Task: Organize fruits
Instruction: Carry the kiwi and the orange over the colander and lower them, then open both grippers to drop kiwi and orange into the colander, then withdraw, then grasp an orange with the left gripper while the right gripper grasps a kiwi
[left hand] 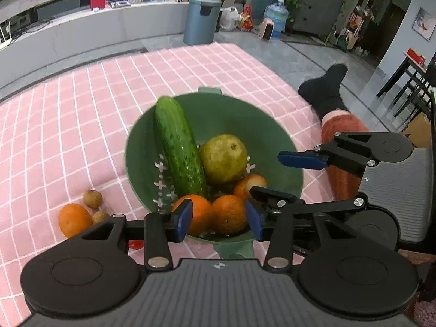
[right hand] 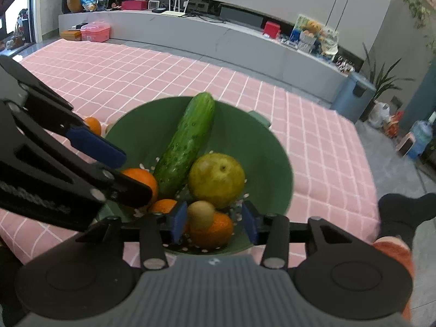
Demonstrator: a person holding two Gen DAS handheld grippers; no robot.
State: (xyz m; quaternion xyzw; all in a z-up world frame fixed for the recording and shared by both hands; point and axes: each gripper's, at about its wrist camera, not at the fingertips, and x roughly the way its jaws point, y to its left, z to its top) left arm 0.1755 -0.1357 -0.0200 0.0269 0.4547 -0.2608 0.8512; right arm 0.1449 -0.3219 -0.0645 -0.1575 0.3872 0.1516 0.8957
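A green colander bowl [left hand: 272, 136] sits on the pink checked cloth and holds a cucumber [left hand: 178, 147], a yellow-green pear [left hand: 223, 158] and several oranges [left hand: 229, 214]. My left gripper [left hand: 219, 219] is open and empty over the bowl's near rim. My right gripper [right hand: 215, 222] is open over the bowl [right hand: 272, 158]; a small brown fruit [right hand: 201, 214] rests on an orange [right hand: 215, 231] between its fingers, not gripped. The cucumber [right hand: 188, 147] and pear [right hand: 216, 179] lie beyond it. The right gripper also shows in the left wrist view [left hand: 302, 160].
An orange [left hand: 74, 219] and two small brown fruits [left hand: 92, 199] lie on the cloth left of the bowl, with a small red thing [left hand: 135, 244] near them. A person's leg in a black sock [left hand: 329, 92] lies at the cloth's right edge. A grey bin [left hand: 201, 19] stands beyond.
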